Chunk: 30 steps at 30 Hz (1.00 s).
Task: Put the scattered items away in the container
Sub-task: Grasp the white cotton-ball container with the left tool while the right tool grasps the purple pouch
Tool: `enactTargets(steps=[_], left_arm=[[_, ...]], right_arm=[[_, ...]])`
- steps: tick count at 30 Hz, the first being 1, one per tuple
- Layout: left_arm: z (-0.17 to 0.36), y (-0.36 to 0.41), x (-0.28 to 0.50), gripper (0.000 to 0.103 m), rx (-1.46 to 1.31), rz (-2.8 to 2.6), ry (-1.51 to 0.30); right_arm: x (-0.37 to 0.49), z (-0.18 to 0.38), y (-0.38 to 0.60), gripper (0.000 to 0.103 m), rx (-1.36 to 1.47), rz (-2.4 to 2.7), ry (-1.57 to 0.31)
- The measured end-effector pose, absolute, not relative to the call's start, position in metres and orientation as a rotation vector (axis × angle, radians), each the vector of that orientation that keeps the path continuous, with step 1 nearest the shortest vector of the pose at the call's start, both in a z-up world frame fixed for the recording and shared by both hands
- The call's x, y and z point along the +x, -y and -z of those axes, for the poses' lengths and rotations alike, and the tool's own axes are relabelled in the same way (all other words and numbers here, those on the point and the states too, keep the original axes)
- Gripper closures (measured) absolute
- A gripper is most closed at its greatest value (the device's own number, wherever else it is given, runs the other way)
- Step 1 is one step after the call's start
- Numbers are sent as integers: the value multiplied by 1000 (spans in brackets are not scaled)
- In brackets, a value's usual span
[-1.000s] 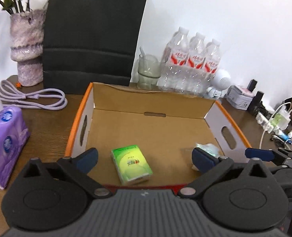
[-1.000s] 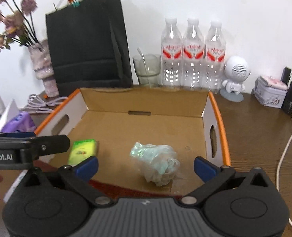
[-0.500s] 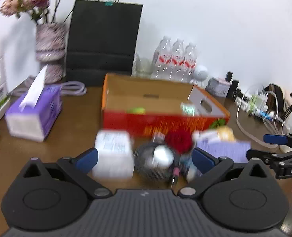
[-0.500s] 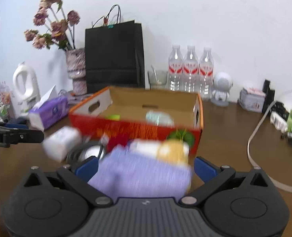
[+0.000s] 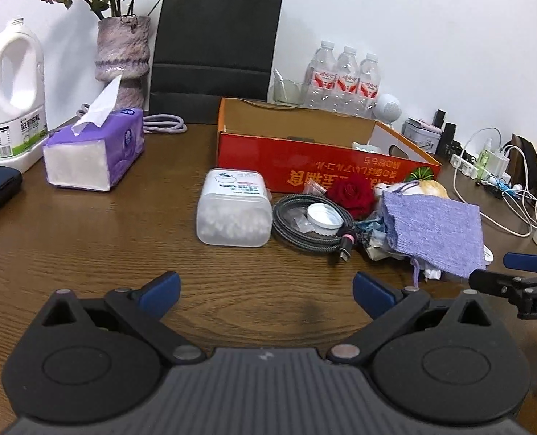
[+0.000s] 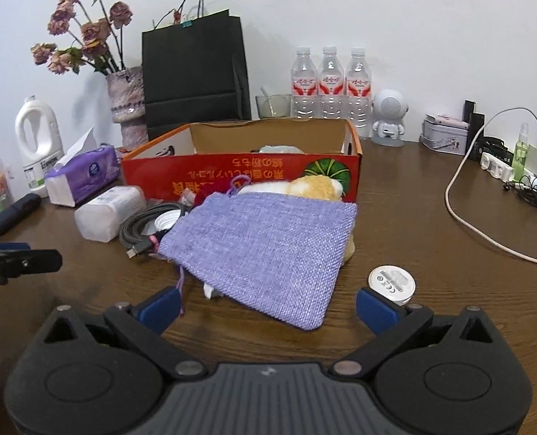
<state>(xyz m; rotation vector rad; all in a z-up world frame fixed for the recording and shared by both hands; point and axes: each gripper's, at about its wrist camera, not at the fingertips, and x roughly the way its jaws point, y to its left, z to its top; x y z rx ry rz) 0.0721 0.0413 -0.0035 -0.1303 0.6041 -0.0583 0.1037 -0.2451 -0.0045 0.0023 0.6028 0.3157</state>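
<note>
An orange-red cardboard box [image 5: 315,163] [image 6: 239,170] stands on the brown table. In front of it lie a clear tub of cotton swabs [image 5: 234,208] [image 6: 105,212], a coiled grey cable [image 5: 310,223] [image 6: 141,230], a red rose [image 5: 353,192], a purple woven pouch [image 5: 433,226] [image 6: 265,250] over a yellow plush toy [image 6: 319,186], and a white round disc [image 6: 392,282]. My left gripper [image 5: 265,288] is open and empty, short of the tub. My right gripper [image 6: 268,304] is open and empty, just before the pouch.
A purple tissue pack [image 5: 96,152], white jug [image 5: 16,90], vase [image 5: 123,58] and black bag [image 5: 214,47] stand at left and back. Water bottles [image 6: 330,83], a white robot figure [image 6: 388,116], a tin and chargers with cables [image 6: 486,199] are at right.
Both grippers have pulled back and down from above the box interior to low over the table in front of it. The scattered items now show. Both stay open.
</note>
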Motion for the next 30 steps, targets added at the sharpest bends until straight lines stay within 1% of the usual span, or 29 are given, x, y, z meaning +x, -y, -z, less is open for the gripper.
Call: enactTargets(steps=[6, 10, 15, 21, 23, 25, 26, 27, 28, 29, 30], left_arm=[[5, -44, 82, 0, -130, 40, -617], [-3, -44, 102, 0, -109, 21, -594], [0, -44, 132, 0, -99, -31, -604], [12, -47, 162, 0, -100, -49, -630], [18, -50, 168, 0, -115, -48, -646], [23, -52, 172, 0, -129, -49, -655], [25, -54, 173, 0, -137, -46, -652], [26, -55, 173, 0, -142, -44, -647], [26, -56, 173, 0, -144, -46, -642], [26, -56, 172, 0, -146, -42, -629], [24, -57, 170, 2, -149, -29, -611]], right_arm=[[115, 2, 239, 0, 9, -307, -596], [136, -3, 228, 0, 19, -279, -583], [164, 5, 211, 0, 30, -216, -613], [173, 18, 203, 0, 23, -200, -638], [172, 23, 204, 7, 32, -204, -654], [170, 25, 206, 22, 43, -213, -661], [168, 25, 207, 26, 54, -217, -660], [167, 24, 208, 33, 62, -219, -657], [165, 24, 210, 37, 68, -224, -653], [164, 23, 213, 41, 77, -231, -651], [162, 22, 216, 49, 88, -239, -649]])
